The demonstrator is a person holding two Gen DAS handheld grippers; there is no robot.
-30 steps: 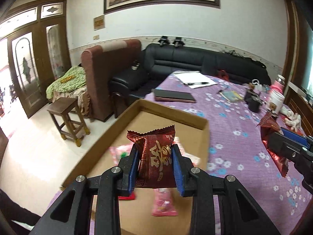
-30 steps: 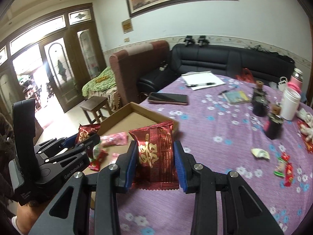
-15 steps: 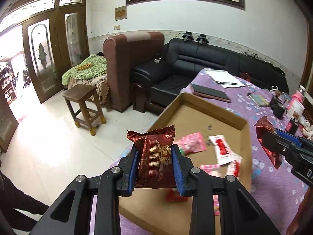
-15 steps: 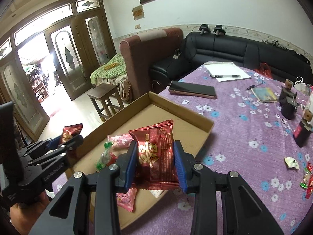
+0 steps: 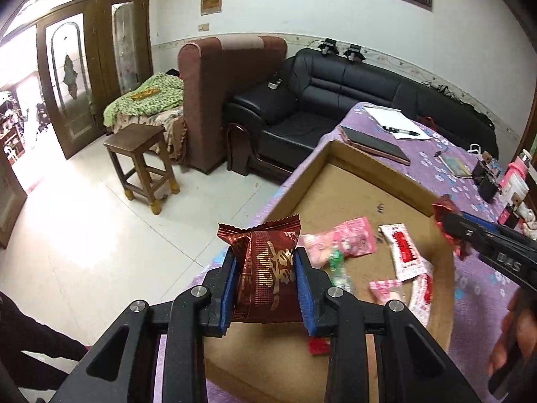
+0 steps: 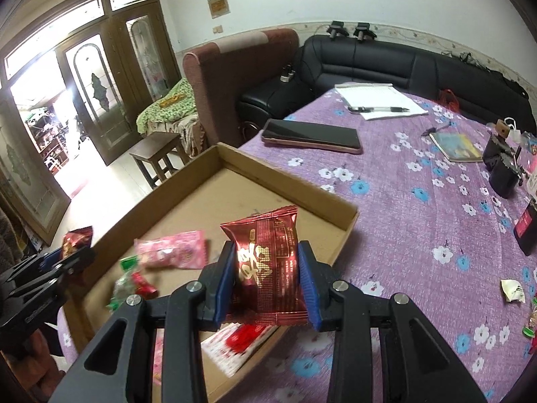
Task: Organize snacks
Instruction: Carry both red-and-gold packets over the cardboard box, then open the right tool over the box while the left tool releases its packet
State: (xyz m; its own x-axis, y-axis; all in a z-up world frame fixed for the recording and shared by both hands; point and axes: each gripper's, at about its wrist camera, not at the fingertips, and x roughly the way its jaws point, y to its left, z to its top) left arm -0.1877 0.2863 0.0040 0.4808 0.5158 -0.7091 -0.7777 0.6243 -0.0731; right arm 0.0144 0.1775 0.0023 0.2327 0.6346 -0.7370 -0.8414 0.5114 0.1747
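Each hand-held black gripper, left (image 5: 265, 280) and right (image 6: 265, 277), pinches a dark red foil snack packet (image 5: 265, 272) (image 6: 266, 268) above the shallow brown cardboard tray (image 6: 347, 221) just ahead; released crookedly, either light packet might slide over the low rim.

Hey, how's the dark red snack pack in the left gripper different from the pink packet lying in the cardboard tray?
The dark red snack pack is clamped upright between the left gripper pads, above the cardboard tray; the pink packet lies flat on the tray floor, untouched. The red pack is dark foil with gold lettering; the pink one is pale with a light print. Both are sealed snack wrappers with crimped ends.
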